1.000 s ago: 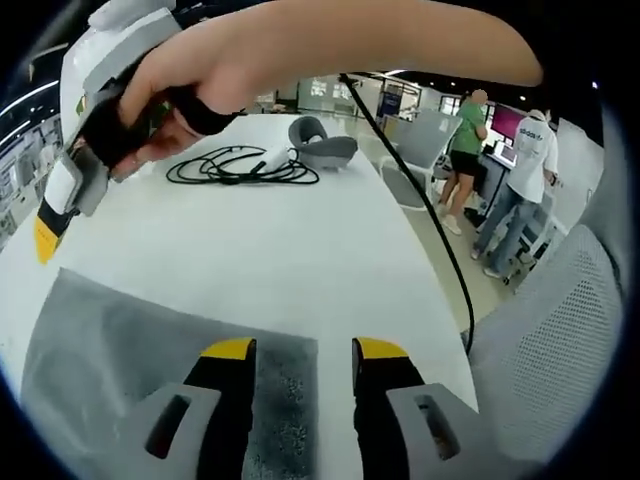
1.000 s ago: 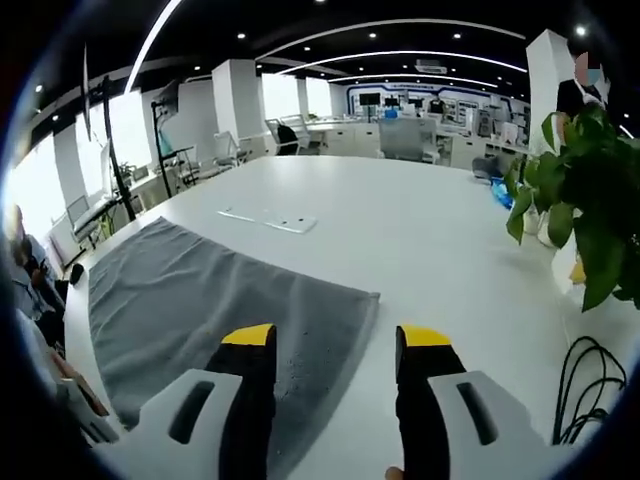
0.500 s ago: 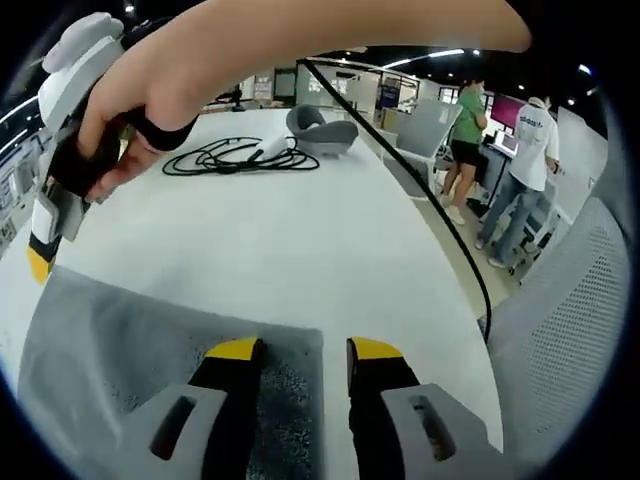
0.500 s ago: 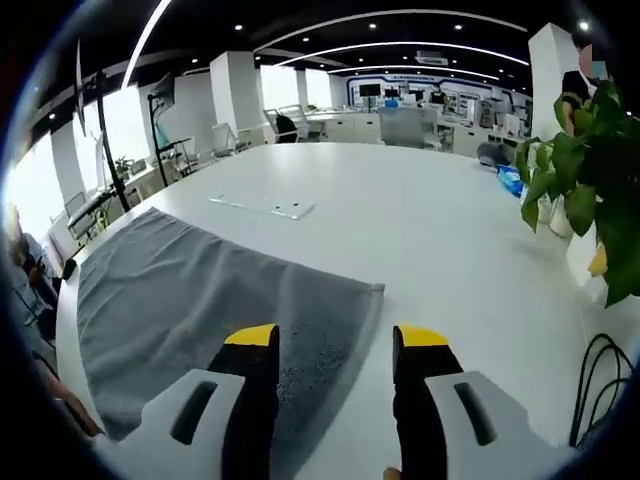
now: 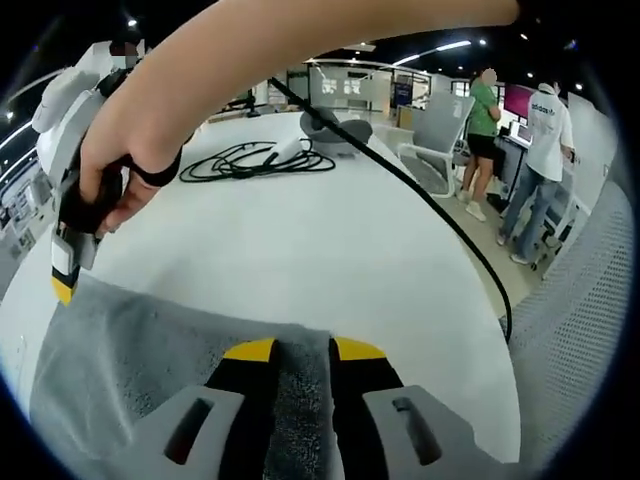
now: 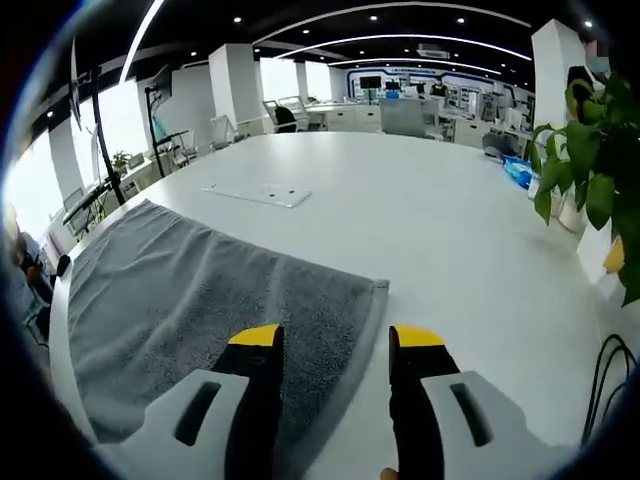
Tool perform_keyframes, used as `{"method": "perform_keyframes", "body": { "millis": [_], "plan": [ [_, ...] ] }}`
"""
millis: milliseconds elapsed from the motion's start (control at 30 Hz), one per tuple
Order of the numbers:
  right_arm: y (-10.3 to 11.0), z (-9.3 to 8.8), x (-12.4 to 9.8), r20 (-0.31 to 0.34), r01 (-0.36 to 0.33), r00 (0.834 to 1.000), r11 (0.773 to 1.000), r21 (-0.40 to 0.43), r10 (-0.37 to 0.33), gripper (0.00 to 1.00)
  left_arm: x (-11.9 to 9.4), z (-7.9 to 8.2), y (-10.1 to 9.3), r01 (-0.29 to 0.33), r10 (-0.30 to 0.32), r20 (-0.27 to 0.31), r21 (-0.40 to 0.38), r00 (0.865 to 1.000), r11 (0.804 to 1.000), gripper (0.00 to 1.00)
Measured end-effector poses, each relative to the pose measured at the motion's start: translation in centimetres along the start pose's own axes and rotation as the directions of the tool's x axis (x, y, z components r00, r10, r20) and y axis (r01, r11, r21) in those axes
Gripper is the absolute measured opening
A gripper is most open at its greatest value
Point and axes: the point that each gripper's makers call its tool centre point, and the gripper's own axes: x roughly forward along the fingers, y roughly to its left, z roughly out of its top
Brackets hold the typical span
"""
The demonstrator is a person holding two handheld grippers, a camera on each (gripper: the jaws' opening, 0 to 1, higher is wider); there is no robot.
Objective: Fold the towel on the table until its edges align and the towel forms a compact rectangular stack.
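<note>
- The towel [image 6: 200, 300] is grey cloth with a rough, nubbly terry pile, matt all over; its edge by the jaws has a flatter woven hem.
- The tabletop [image 6: 420, 215] is white, smooth and faintly satiny, throwing back soft reflections of the ceiling lights.
- The left hand-held gripper [image 5: 303, 350] looks like light grey matt plastic with black inner faces and yellow tips; the right hand-held gripper [image 6: 335, 337] looks the same.
- The cable [image 5: 255, 160] coiled on the tabletop is black with a slightly shiny rubbery sheath.
- The chair [image 5: 580, 330] back is pale mesh fabric, open-weave and matt.
- The plant [image 6: 590, 150] has glossy green leaves.
</note>
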Motion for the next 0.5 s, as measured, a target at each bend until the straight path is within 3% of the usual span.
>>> {"method": "perform_keyframes", "body": {
  "millis": [67,333,500],
  "plan": [
    [0.1,-0.3,0.4,-0.008,-0.005,1.000,1.000,-0.001,0.005,0.40,0.1,0.0,0.0,-0.009,0.009,-0.001,0.021,1.000,1.000,0.10],
    [-0.7,-0.7,0.8,-0.020,0.021,1.000,1.000,0.006,-0.021,0.35,0.1,0.3,0.1,-0.004,0.004,0.011,0.020,1.000,1.000,0.09],
    [-1.5,-1.3,1.2,-0.029,0.036,0.999,0.999,0.010,-0.035,0.25,0.4,0.6,0.2,-0.006,0.006,0.017,0.001,1.000,1.000,0.09]
  ]
}}
